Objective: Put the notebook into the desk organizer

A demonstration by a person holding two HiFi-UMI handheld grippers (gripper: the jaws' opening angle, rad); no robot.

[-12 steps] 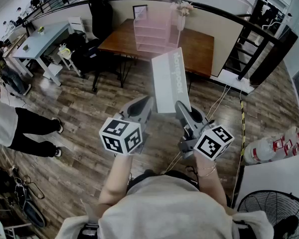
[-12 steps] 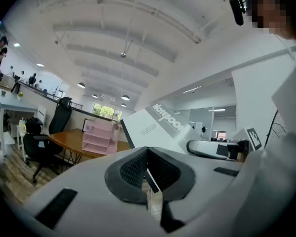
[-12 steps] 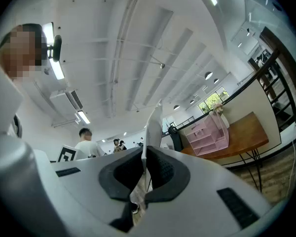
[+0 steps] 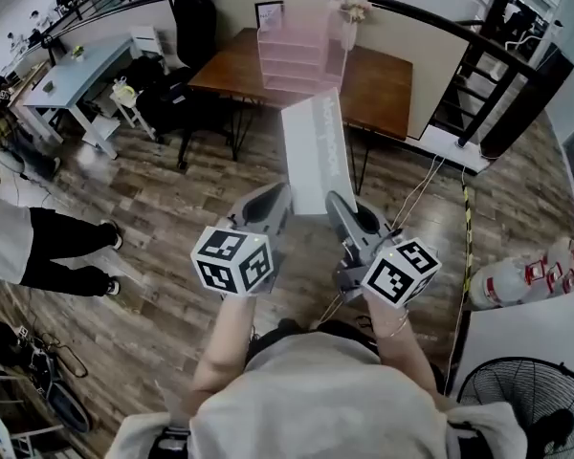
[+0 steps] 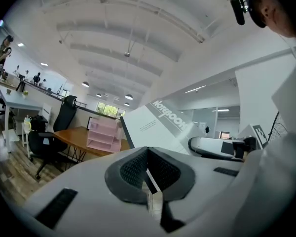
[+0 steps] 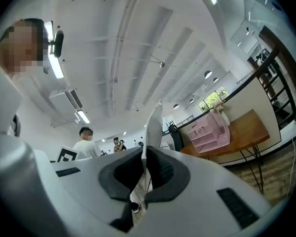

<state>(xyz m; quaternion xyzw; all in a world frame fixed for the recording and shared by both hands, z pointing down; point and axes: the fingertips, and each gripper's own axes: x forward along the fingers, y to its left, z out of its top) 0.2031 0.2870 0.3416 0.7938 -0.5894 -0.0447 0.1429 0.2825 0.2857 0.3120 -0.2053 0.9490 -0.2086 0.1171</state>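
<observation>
The notebook (image 4: 316, 151) is held up in the air above the wooden floor (image 4: 153, 208), tilted, with its far end turned toward the organizer (image 4: 301, 54) and its white cover seen from above. Its near lower edge is pinched by the right gripper (image 4: 337, 202); in the right gripper view the notebook (image 6: 153, 125) is seen edge-on between the two dark pads, which are pressed onto it. The left gripper (image 4: 279, 197) is held just beside the notebook on its left. Its jaws are pressed together and nothing is seen between them in the left gripper view, where the notebook (image 5: 160, 127) is seen beyond them to the right. The pink organizer stands on the brown surface (image 4: 387, 89), well apart from the notebook, and its shelves look empty. A black chair (image 4: 193, 22) is placed at the left end of the surface. A person (image 4: 38, 247) in dark trousers is seen at the left edge.
</observation>
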